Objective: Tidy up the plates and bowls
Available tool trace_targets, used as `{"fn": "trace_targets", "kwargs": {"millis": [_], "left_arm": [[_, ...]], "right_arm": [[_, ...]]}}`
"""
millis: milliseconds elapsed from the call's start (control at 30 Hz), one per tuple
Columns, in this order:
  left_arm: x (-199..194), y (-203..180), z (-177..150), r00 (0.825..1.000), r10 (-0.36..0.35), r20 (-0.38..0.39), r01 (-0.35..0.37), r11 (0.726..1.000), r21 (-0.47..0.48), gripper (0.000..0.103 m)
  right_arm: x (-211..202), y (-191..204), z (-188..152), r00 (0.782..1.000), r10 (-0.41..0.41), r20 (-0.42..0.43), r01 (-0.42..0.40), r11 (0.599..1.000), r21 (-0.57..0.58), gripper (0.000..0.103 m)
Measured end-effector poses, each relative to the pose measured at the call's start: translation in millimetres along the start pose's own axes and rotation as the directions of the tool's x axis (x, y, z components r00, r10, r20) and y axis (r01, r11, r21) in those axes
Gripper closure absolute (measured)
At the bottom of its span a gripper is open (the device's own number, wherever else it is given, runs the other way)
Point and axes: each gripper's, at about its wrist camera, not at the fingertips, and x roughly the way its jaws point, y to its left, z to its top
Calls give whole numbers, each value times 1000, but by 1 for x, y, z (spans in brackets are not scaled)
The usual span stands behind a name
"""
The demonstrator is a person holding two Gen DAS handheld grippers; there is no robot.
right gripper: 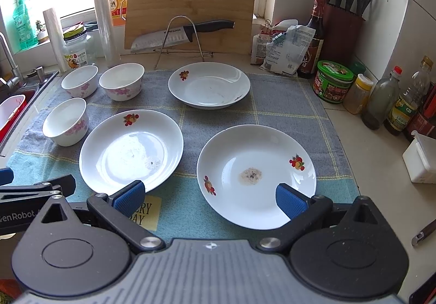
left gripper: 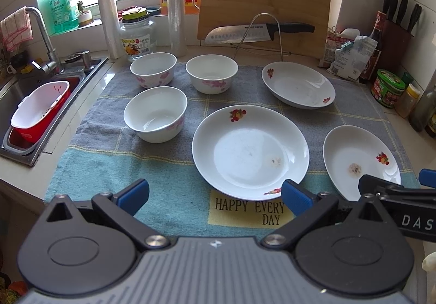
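Both grippers, left gripper and right gripper, gape wide, empty. Three bowls left, three plates right on the towel. Only the left view shows the sink; only the right, the bottles.

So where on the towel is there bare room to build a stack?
The left front of the towel, below the nearest bowl and left of the middle plate, is bare. A smaller patch lies right of the far plate. The three bowls crowd the left; plates fill the centre and right.
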Motion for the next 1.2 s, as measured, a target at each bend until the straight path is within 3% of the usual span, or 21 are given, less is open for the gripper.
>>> {"fn": "trace_targets", "kwargs": {"millis": [1200], "left_arm": [[1, 6, 4, 1000, -17, -5, 17, 1000, 8, 1]], "right_arm": [[-3, 7, 1, 1000, -20, 4, 19, 1000, 4, 0]]}}
